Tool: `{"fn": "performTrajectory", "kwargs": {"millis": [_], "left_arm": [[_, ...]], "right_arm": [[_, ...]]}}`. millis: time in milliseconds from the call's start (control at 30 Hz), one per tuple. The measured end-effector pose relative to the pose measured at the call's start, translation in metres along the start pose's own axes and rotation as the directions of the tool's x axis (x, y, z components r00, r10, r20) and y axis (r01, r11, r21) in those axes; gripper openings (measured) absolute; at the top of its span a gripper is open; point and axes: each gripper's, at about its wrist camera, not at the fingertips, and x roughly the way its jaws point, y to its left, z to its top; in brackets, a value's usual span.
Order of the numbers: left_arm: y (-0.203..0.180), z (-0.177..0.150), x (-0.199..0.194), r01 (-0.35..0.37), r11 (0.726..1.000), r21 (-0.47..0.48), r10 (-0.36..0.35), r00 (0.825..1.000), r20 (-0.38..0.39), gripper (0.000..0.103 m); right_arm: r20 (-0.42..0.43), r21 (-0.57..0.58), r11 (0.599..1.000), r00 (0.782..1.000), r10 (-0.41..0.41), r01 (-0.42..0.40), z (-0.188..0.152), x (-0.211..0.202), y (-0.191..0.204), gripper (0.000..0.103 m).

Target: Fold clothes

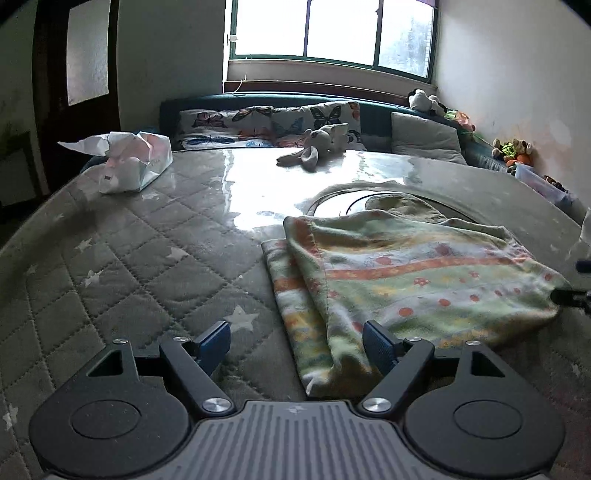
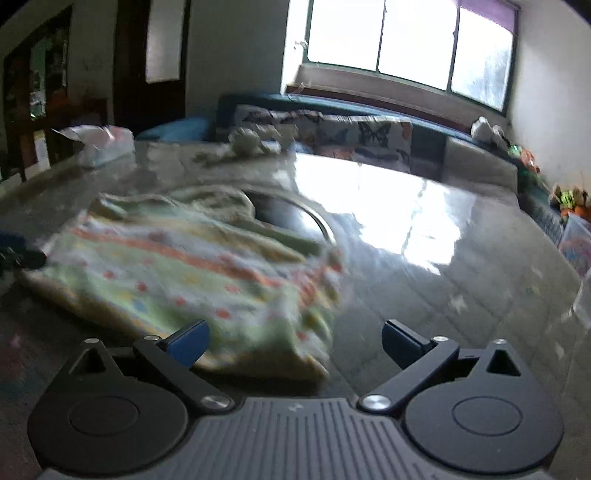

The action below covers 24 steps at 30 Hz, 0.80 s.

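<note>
- A quilted table cover (image 1: 140, 258) with pale stars lies under a glossy sheet, a window (image 1: 332, 29) behind it.
- The folded towel (image 1: 406, 273) lies on the cover, its far edge draped over a round metal rim (image 1: 332, 197).
- The left gripper (image 1: 295, 341) is spread wide at the towel's near corner, holding nothing.
- The right gripper (image 2: 295, 341) is spread wide at the towel's opposite near corner, holding nothing.
- A tissue pack (image 1: 129, 162) and a soft toy (image 1: 317, 144) sit well beyond the towel.

bare mattress (image 1: 147, 258) left, folded cloth (image 1: 406, 273) right
</note>
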Motion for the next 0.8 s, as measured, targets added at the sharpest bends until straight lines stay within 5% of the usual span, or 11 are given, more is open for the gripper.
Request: {"fn": "performTrajectory", "kwargs": {"millis": [367,800], "left_arm": [[0.001,-0.002,0.001,0.002,1.000,-0.006,-0.002,1.000,0.002,0.081],[0.002,-0.003,0.001,0.006,1.000,-0.010,-0.006,1.000,0.008,0.082]], "right_arm": [[0.008,-0.152,0.978,0.989,0.146,-0.143,0.028,0.027,0.075,0.103],[-0.019,-0.030,0.996,0.996,-0.089,0.088,0.000,0.019,0.000,0.103]]}}
